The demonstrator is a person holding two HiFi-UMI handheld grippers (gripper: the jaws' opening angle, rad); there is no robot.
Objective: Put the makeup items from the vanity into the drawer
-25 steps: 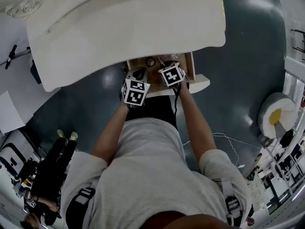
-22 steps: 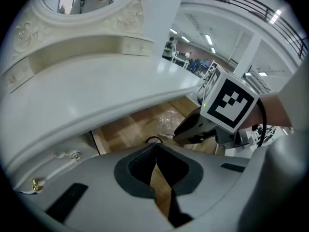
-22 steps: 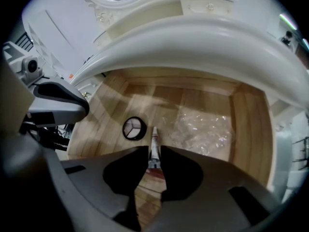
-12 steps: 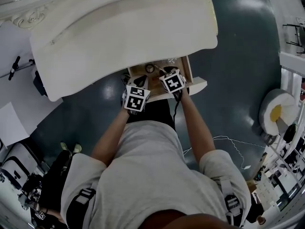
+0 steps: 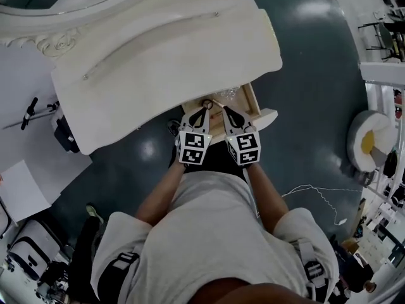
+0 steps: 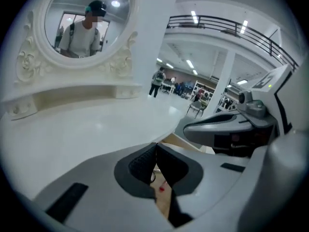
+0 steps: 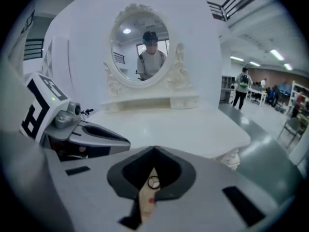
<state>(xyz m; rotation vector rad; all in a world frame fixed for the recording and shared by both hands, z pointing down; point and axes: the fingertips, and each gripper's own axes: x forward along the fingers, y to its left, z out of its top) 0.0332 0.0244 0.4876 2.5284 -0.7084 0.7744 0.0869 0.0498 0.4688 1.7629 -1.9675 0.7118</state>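
Apparently the makeup items (image 5: pixel 229 95) lie already inside the open drawer (image 5: pixel 252 99), and the vanity top (image 5: pixel 164 49) above and behind the drawer looks bare. Both tools hang over the drawer's front edge. The left gripper (image 5: pixel 204 108) has its jaws together on nothing. The right gripper (image 5: pixel 225 110) has just closed its jaws, also on nothing (what shows through the gap lies down in the drawer). The drawer front (image 5: pixel 269 115) runs crosswise beneath them, and I judge the right gripper nearer its middle for pushing it shut.
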